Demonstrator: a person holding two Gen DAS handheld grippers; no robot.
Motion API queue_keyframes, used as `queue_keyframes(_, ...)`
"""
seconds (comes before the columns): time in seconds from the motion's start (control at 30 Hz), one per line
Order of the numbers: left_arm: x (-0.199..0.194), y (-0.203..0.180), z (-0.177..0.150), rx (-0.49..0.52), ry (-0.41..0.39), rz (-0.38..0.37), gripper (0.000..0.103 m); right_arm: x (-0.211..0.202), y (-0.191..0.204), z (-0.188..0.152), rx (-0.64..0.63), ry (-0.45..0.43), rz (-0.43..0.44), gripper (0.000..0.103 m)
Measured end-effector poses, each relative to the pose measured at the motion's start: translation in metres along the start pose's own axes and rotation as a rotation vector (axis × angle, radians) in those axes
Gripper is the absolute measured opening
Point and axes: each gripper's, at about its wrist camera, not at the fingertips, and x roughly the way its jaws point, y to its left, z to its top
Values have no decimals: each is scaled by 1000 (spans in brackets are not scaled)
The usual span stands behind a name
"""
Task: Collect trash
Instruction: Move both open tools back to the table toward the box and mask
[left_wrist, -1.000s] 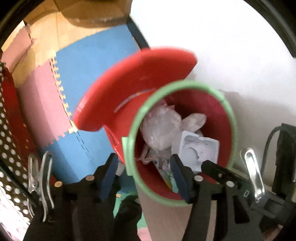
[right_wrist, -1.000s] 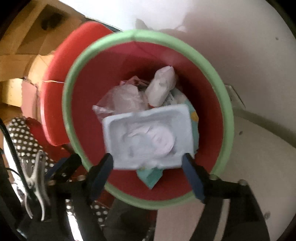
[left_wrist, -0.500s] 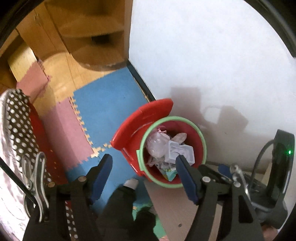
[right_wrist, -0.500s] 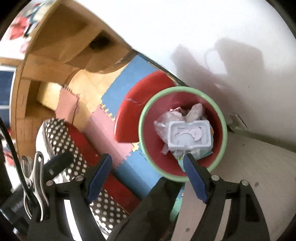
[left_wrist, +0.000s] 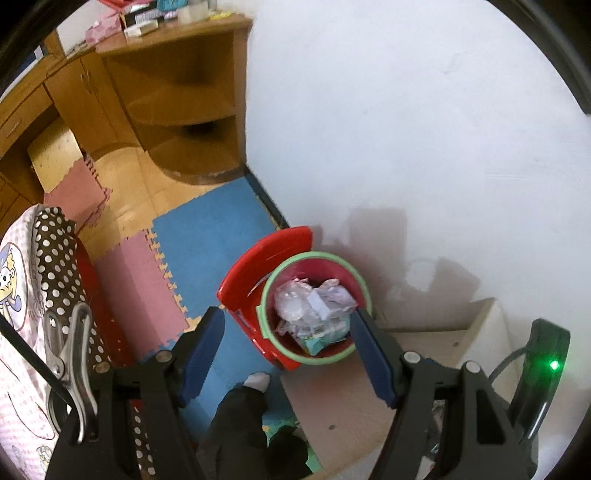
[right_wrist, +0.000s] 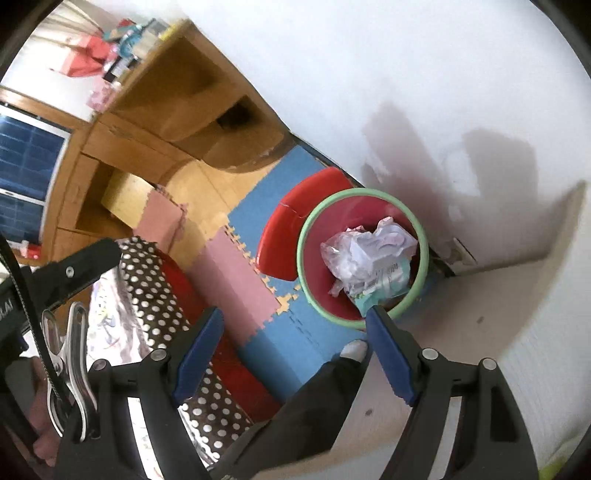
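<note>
A red trash bin with a green rim (left_wrist: 317, 254) stands on the floor against the white wall, its red lid (left_wrist: 255, 269) tipped open to the left. Crumpled plastic, paper and packaging (left_wrist: 314, 306) fill it. My left gripper (left_wrist: 290, 350) hangs high above the bin, open, with nothing between its blue pads. In the right wrist view the same bin rim (right_wrist: 301, 258), lid (right_wrist: 291, 229) and trash (right_wrist: 369, 258) lie below. My right gripper (right_wrist: 293, 354) is also open and empty, well above the bin.
Blue and pink foam mats (left_wrist: 207, 240) cover the floor. A wooden corner shelf and desk (left_wrist: 177, 92) stand at the back. Polka-dot bedding (left_wrist: 51, 266) lies left. A pale tabletop (left_wrist: 351, 398) is beside the bin. A person's dark trouser leg and white sock (left_wrist: 256, 382) stand below.
Both grippers have risen far above the bin, which now looks small and distant. The left jaws stand wider than a second ago. The white tray near the right pads stayed in the bin.
</note>
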Motion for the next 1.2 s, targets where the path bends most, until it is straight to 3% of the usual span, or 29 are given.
queue_keyframes(0.27,-37,-41,-21,109,-24,-88,76,-63,-5,-24,-15,-99,-14,81)
queue_keyframes(0.33,-46,-50,-28,102,-21,-126,78,-76,-10,-33,-8,-116,38,81)
queue_keyframes(0.6,-68,-88,-68,152,-28,-154,78,-116,-41,-77,0,-188,31,81)
queue_keyframes(0.77,-63,-110,-102,165,18,-187,78,-138,-65,-113,27,-223,19,81)
queue_keyframes(0.9,-63,-128,-126,167,35,-206,78,-168,-84,-145,95,-327,70,81)
queue_keyframes(1.03,-63,-151,-149,181,40,-216,78,-191,-101,-171,89,-356,137,81)
queue_keyframes(1.2,-62,-184,-178,225,59,-217,78,-214,-133,-204,98,-386,32,81)
